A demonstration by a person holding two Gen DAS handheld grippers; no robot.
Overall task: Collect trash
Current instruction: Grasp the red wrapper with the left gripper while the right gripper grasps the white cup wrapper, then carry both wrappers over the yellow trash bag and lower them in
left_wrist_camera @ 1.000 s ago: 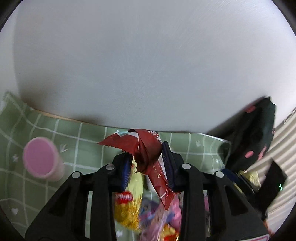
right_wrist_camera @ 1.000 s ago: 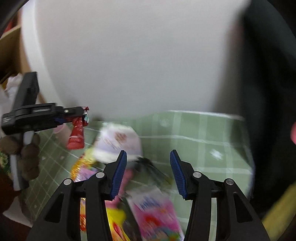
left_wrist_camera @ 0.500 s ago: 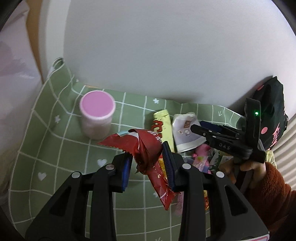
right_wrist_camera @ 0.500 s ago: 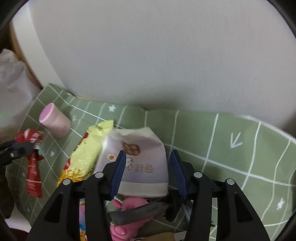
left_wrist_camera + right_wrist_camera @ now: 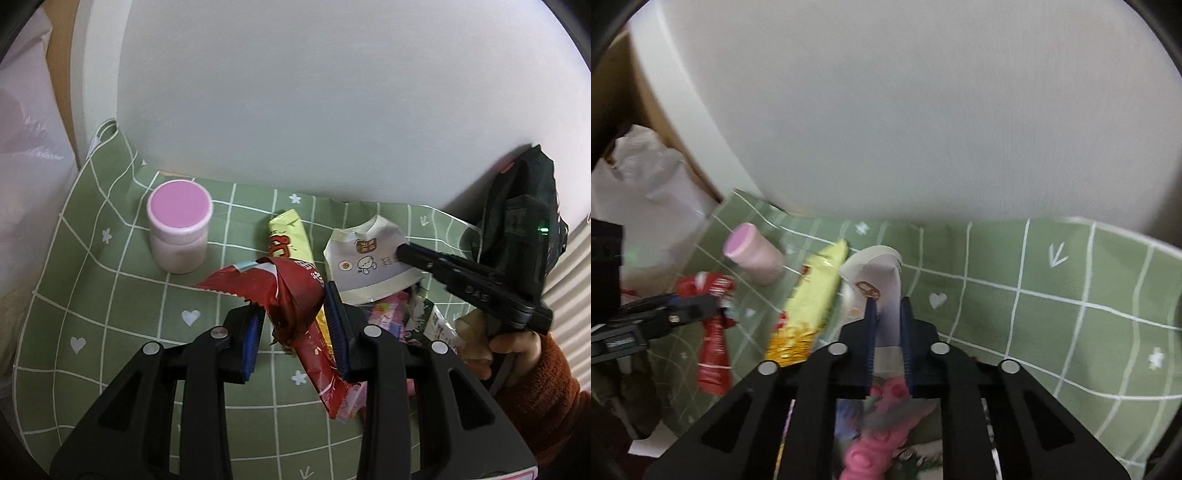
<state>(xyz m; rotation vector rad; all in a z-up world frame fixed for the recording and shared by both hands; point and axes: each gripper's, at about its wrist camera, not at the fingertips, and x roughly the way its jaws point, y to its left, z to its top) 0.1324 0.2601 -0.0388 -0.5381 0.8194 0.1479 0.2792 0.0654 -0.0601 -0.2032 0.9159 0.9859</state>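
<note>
I have the crumpled white paper pouch with the small cartoon print [image 5: 882, 295] pinched between my right gripper [image 5: 886, 321], jaws drawn in tight on its near half, while its far end rests on the green grid-patterned tablecloth [image 5: 1052, 314]. In the left wrist view the pouch [image 5: 369, 266] lies at about two o'clock from my left gripper [image 5: 295, 314], whose jaws are closed on a crinkled red foil snack wrapper [image 5: 291, 291] with its tail dangling toward five o'clock.

To do this pickup well, I'd lift the pouch straight up before swinging away. The long yellow foil wrapper [image 5: 816, 295] lies just beside it at nine o'clock, and the pink wrapper [image 5: 882, 424] sits under my fingers at six o'clock, so either could drag along. The paper is soft and may slip, so I judge a slow rise safest. The pink-lidded plastic jar [image 5: 179, 230] stands well clear at ten o'clock.
</note>
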